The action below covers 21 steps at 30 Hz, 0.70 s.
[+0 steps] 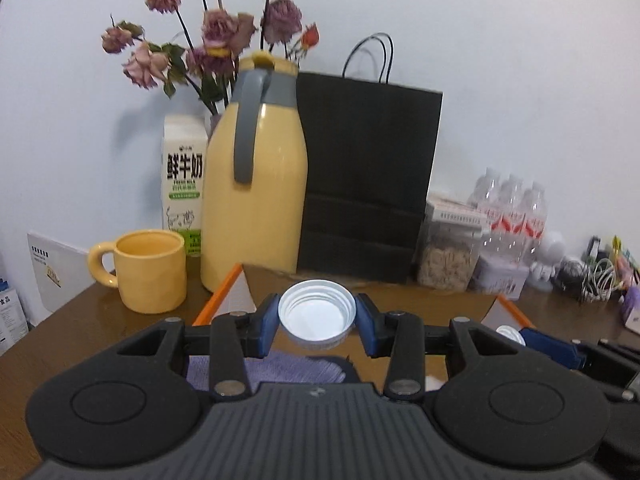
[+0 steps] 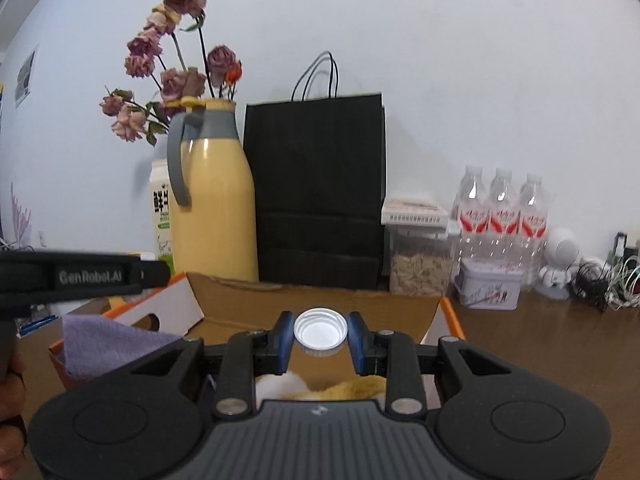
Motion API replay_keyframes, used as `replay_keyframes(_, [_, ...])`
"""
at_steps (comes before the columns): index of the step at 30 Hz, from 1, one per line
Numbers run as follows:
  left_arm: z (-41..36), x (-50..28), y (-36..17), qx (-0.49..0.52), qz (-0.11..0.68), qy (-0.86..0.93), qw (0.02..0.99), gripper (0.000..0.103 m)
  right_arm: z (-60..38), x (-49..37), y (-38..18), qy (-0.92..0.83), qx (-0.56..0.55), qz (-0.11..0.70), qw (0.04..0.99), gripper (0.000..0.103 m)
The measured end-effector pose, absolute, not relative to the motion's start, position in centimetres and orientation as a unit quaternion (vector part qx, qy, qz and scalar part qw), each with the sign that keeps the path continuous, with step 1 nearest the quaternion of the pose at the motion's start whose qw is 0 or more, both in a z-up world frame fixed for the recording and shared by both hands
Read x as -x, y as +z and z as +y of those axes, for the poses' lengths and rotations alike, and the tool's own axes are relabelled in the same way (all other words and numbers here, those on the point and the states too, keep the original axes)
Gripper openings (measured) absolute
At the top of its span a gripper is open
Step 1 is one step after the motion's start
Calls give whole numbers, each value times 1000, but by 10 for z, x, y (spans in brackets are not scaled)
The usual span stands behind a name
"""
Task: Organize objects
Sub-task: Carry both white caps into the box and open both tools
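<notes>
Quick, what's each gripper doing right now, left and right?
Left gripper: shut on a large white screw cap, held open side up.
Right gripper: shut on a smaller white screw cap, also open side up.

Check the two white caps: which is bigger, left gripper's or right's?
The cap in the left gripper: it spreads the fingers wider than the smaller cap in the right gripper, and both are held open side up.

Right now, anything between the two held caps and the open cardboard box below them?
Nothing visible blocks either. The left tongs grip a white cap above the cardboard box, over a purple cloth. The right tongs grip a smaller cap over the box's open interior, where soft white and yellow items lie.
</notes>
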<state>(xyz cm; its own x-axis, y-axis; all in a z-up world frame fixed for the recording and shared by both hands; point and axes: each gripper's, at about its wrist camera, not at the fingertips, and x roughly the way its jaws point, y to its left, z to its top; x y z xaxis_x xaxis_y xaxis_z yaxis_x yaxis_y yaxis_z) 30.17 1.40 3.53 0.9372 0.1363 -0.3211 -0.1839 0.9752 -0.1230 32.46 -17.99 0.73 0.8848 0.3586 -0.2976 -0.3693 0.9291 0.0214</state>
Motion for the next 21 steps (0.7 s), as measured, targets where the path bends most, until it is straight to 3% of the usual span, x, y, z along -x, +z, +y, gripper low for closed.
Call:
replay_keyframes(10, [12, -298, 30, 69, 162, 78, 981, 41, -178, -324, 1, 180, 28, 162, 970, 28])
replay_keyframes(11, [12, -297, 30, 69, 162, 77, 981, 47, -178, -324, 0, 178, 29, 163, 970, 28])
replay_keyframes(13, [14, -294, 29, 72, 156, 76, 982, 75, -178, -321, -1, 175, 31, 163, 970, 39])
replay_keyframes(14, [15, -292, 29, 74, 149, 75, 983, 99, -178, -319, 0, 172, 32, 160, 971, 59])
replay_keyframes(15, [16, -289, 29, 76, 140, 77, 984, 103, -179, -317, 0, 168, 33, 157, 973, 83])
replay_keyframes(17, [16, -287, 31, 76, 137, 80, 984, 103, -179, -314, 1, 161, 35, 149, 975, 103])
replay_keyframes(21, [16, -286, 32, 76, 138, 78, 984, 103, -179, -313, 2, 163, 34, 151, 974, 103])
